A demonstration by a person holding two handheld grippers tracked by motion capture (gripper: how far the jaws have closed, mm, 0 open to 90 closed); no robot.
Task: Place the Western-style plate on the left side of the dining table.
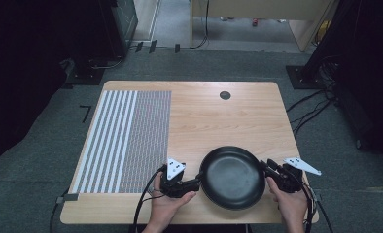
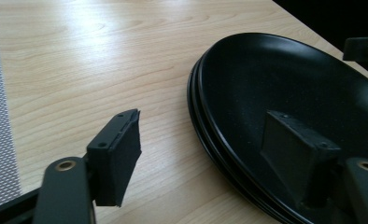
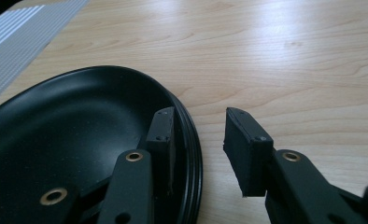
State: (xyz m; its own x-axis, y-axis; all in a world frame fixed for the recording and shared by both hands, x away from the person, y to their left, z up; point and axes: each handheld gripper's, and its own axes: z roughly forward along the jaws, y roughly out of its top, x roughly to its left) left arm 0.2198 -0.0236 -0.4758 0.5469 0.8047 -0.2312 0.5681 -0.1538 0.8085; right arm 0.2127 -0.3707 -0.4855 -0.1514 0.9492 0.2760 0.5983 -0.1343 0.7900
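Observation:
A black round dish point(image 1: 232, 177) lies near the table's front edge; its rim looks layered, like stacked plates point(image 2: 285, 79) point(image 3: 70, 121). My left gripper point(image 1: 199, 178) stands at the dish's left rim. In the left gripper view this gripper point(image 2: 205, 149) is open, one jaw over the wood and the other inside the dish, with the rim between them untouched by the outer pad. My right gripper point(image 1: 266, 167) is at the right rim. In the right gripper view it point(image 3: 203, 140) is open astride the rim, with a gap between the outer pad and the rim.
A grey and white striped mat point(image 1: 126, 141) covers the left part of the wooden table point(image 1: 218, 116). A dark round hole point(image 1: 225, 95) sits near the far edge. Cables trail over the carpet around the table, and dark equipment stands at both sides.

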